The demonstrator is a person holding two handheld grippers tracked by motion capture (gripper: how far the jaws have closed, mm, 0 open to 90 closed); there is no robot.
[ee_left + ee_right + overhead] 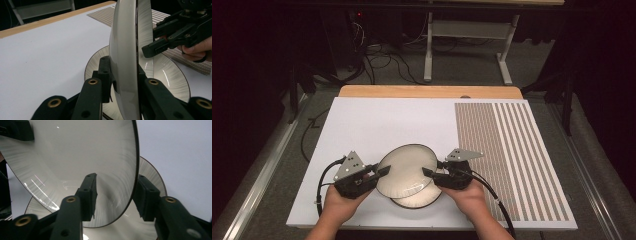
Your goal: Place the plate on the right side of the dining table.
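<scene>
- Bench point(377, 120): white board with a striped mat point(512, 150) on its right part; the work sits at the near edge, between the person's two hands
- Lower plate point(422, 199): lies flat on the bench, directly beneath the raised one and partly covered by it
- Upper plate point(404, 170): lifted clear and tilted, its rim standing over the lower plate; in the left gripper view point(125, 50) it stands almost edge-on
- Risk, judged: the upper plate hangs mainly from one rim grip; a glazed rim may slide out of the pads and drop onto the lower plate, chipping both
- Risk, judged: if the right jaws clamp off-square or the two hands pull unevenly, the plate could twist in the left grip or knock the plate below
- Left hand-held gripper point(381, 172): clenched on the upper plate's left rim, jaws on either face
- Right hand-held gripper point(428, 172): jaws straddle the upper plate's right rim, part open; in its own view point(115, 195) gaps remain either side, so nothing is gripped yet
</scene>
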